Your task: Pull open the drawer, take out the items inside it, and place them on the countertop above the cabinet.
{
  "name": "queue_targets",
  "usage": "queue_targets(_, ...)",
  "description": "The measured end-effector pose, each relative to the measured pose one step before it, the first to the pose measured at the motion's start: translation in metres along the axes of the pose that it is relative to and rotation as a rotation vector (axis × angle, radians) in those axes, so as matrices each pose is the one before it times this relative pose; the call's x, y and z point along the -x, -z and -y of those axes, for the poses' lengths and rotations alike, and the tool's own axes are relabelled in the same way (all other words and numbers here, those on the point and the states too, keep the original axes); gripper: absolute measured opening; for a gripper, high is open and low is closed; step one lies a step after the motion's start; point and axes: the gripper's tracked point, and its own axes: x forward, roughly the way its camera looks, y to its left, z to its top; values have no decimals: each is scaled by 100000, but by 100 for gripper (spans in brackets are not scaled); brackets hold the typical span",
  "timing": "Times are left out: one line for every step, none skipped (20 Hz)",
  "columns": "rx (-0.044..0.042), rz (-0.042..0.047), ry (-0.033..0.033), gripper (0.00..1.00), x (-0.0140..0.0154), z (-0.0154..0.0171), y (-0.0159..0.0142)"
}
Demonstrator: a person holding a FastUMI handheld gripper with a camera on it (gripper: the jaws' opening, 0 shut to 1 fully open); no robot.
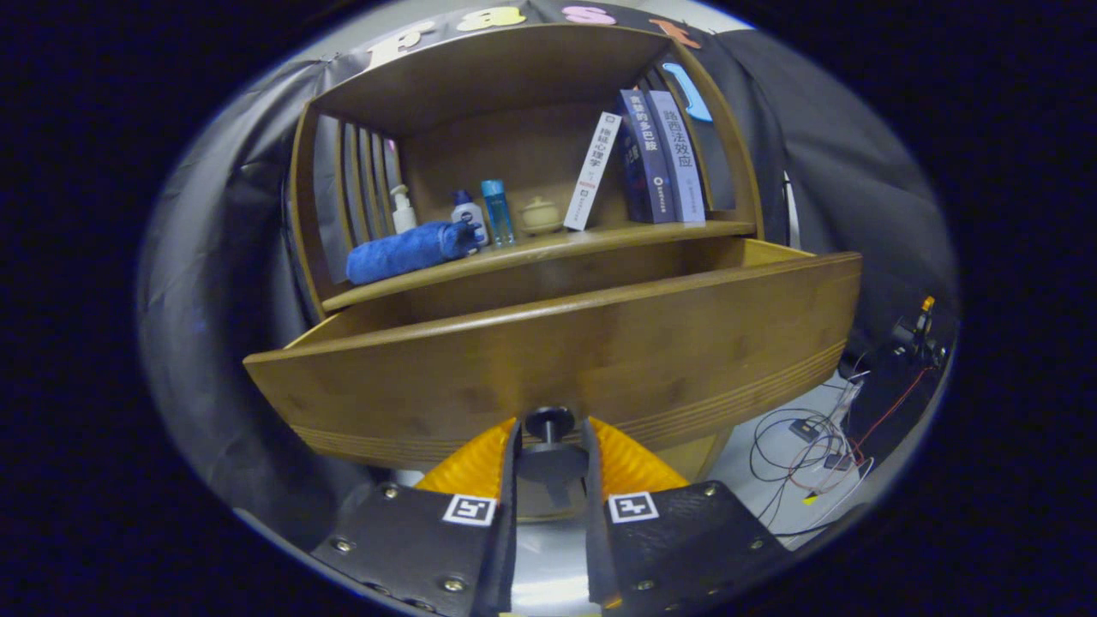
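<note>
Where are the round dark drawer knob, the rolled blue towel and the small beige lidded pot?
round dark drawer knob [548, 422], gripper view, on its head between the jaws.
rolled blue towel [410, 250], gripper view, mid-roll.
small beige lidded pot [541, 216], gripper view, its body.

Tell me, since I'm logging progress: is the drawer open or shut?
Open: the drawer juts out past the cabinet, gripper jaws flanking its knob.

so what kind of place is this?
Likely a staged recording booth, not a home: black cloth behind a wooden cabinet, loose cables on the floor. The gripper has its jaws closed on the drawer knob.
</note>
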Motion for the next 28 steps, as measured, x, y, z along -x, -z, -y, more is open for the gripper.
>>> queue_targets(83, 908, 476, 33, 585, 153, -92)
queue_targets(187, -886, 643, 33, 607, -89, 294)
queue_targets(65, 253, 642, 33, 390, -42, 23)
queue_targets(162, -126, 795, 33, 380, 41, -80)
queue_targets(689, -351, 761, 33, 30, -28, 73)
queue_targets(211, -1133, 97, 33, 81, 11, 261)
queue_targets(-19, 410, -323, 33, 16, -30, -107)
queue_targets(-122, 273, -517, 33, -35, -46, -26)
queue_targets(-476, 816, -337, 33, 7, 43, -94)
queue_targets(-463, 374, -154, 33, -18, 8, 38)
queue_targets(-448, 418, -53, 33, -47, 0, -30)
queue_targets(-393, 193, 2, 33, 66, -40, 70)
queue_targets(-103, 96, -25, 33, -31, -32, -35)
queue_targets(12, 167, 40, 33, -9, -16, 5)
queue_targets(-75, -57, -47, 33, -17, -3, 7)
queue_targets(-151, 271, -137, 33, 10, -20, -17)
queue_targets(-132, 267, -151, 33, 12, -38, -15)
queue_targets(-82, 379, -82, 33, -35, 31, -32)
queue_targets(34, 225, 6, 33, 25, -41, -39)
queue_targets(62, 184, 91, 33, 14, 24, 59)
queue_targets(31, -137, 105, 33, -4, -16, -49)
queue_targets(181, -83, 149, 33, -5, -23, -3)
queue_targets(424, -245, 194, 33, 21, -9, -2)
queue_targets(317, -182, 278, 33, -24, 50, 56)
queue_targets(2, -164, 253, 33, -74, 41, 28)
queue_targets(-178, 172, 213, 37, 38, -42, -152)
queue_targets(-182, 231, -791, 41, 11, -224, 7)
queue_targets(-47, 1420, 276, 43, 161, -42, -420)
